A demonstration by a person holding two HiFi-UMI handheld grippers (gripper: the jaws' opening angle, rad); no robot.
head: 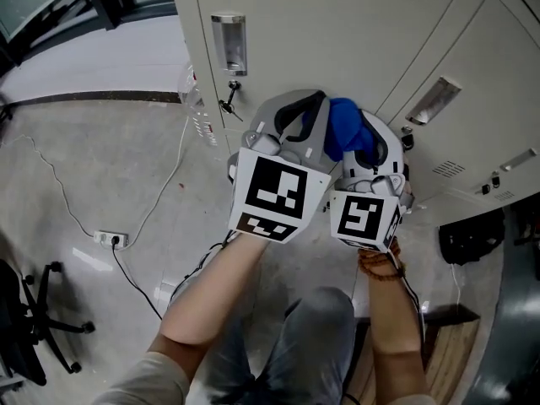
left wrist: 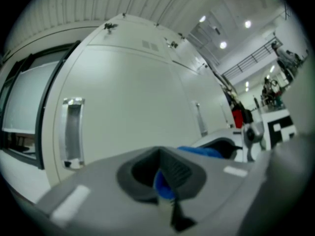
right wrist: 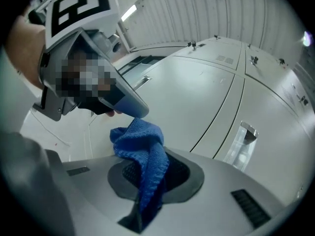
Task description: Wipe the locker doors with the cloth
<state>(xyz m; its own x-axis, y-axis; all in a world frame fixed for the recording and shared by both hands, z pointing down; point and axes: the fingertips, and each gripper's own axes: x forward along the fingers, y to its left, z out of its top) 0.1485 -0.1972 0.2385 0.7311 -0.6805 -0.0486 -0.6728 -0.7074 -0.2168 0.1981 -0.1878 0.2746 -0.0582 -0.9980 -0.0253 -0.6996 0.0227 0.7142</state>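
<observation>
A blue cloth is bunched between my two grippers, right in front of the pale grey locker doors. My left gripper is shut on one end of it; a blue fold shows pinched between its pads. My right gripper is shut on the other end, and the cloth rises out of its jaws to the tip of the left gripper. Both grippers sit side by side, nearly touching, a short way off the door face.
Recessed metal handles sit in the doors, and keys hang below the left one. On the floor lie a power strip with cables, a chair base and a black bag.
</observation>
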